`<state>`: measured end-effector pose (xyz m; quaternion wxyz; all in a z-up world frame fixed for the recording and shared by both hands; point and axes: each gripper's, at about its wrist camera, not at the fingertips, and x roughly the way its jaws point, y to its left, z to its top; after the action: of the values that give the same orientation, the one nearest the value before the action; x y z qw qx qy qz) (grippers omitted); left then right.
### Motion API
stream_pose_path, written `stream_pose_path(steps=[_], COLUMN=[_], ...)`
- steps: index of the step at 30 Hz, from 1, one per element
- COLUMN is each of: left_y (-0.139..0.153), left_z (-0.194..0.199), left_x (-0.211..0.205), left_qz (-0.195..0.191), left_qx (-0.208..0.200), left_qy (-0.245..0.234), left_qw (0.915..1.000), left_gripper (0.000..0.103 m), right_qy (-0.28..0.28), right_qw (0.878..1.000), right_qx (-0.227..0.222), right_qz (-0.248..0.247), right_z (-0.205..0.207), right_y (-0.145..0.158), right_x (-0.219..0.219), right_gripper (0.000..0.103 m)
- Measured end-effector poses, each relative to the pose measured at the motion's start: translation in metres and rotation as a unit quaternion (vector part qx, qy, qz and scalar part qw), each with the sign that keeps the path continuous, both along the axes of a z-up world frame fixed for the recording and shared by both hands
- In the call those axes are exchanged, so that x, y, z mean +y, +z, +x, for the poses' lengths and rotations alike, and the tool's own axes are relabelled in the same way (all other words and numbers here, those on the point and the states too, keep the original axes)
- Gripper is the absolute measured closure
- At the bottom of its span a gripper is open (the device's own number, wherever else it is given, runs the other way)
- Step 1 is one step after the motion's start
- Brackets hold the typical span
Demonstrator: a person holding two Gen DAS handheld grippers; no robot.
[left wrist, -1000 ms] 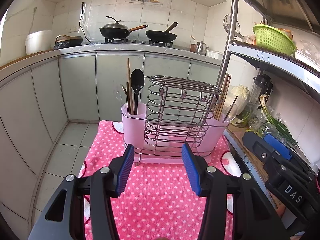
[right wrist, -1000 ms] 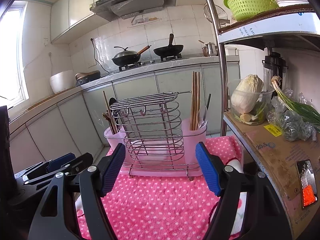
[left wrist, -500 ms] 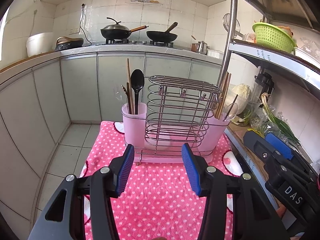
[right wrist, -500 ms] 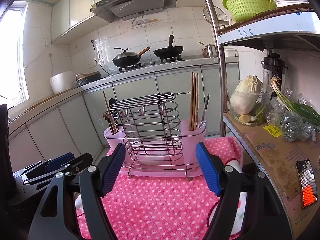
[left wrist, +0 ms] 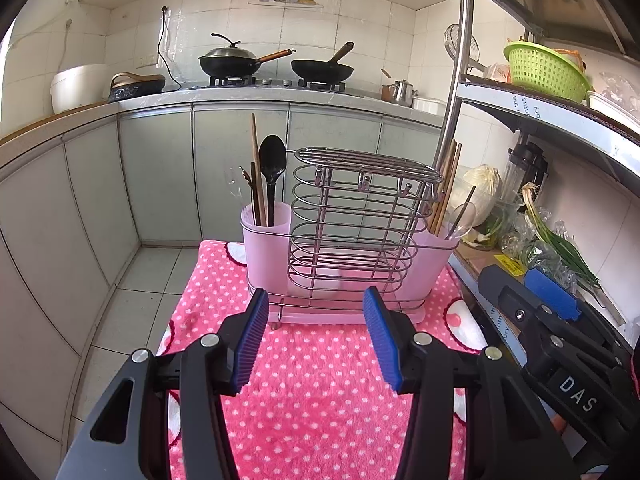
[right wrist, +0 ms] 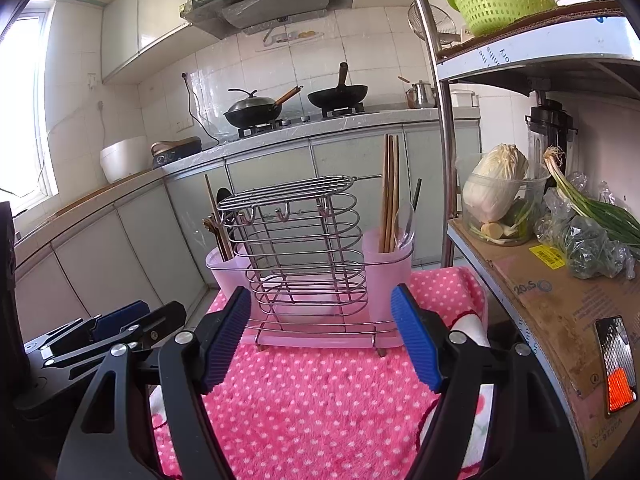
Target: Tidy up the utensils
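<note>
both claws are hanging wide apart with nothing between them: the left gripper [left wrist: 316, 332] and the right gripper [right wrist: 320, 332] are hovering over the pink dotted cloth [left wrist: 320, 400], short of the utensil rack [left wrist: 352, 240] sitting at the cloth's far edge. chopsticks [right wrist: 390, 196] and spoons are already standing in its pink end cups [left wrist: 266, 240]; no loose utensil is showing, so sorting is looking either done or not yet begun.
</note>
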<state>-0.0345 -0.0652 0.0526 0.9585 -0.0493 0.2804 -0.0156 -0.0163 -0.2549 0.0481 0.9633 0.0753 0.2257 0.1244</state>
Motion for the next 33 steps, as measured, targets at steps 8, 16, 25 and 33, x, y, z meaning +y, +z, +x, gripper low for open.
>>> stream_pose_path(steps=[8, 16, 25, 33], left_y=[0.0013, 0.0044, 0.0056, 0.0057], left_z=[-0.0004, -0.0010, -0.0010, -0.0014], left_x=[0.0011, 0.0009, 0.0007, 0.0006], left_qz=[-0.001, -0.001, -0.002, -0.001], left_qx=[-0.002, -0.003, -0.004, -0.004], left_qy=[0.000, 0.000, 0.000, -0.002], left_qw=[1.0000, 1.0000, 1.0000, 1.0000], left_gripper=[0.054, 0.054, 0.054, 0.054], right_qy=[0.000, -0.001, 0.000, 0.000], right_qw=[1.000, 1.000, 1.000, 1.000], right_qx=[-0.002, -0.003, -0.003, -0.003], right_qz=[-0.002, -0.004, -0.006, -0.007], right_z=[0.0012, 0.0010, 0.0011, 0.0016], right_y=[0.0021, 0.0034, 0.0047, 0.0058], right_x=[0.0005, 0.0002, 0.0006, 0.0016], right_gripper=[0.030, 0.030, 0.030, 0.030])
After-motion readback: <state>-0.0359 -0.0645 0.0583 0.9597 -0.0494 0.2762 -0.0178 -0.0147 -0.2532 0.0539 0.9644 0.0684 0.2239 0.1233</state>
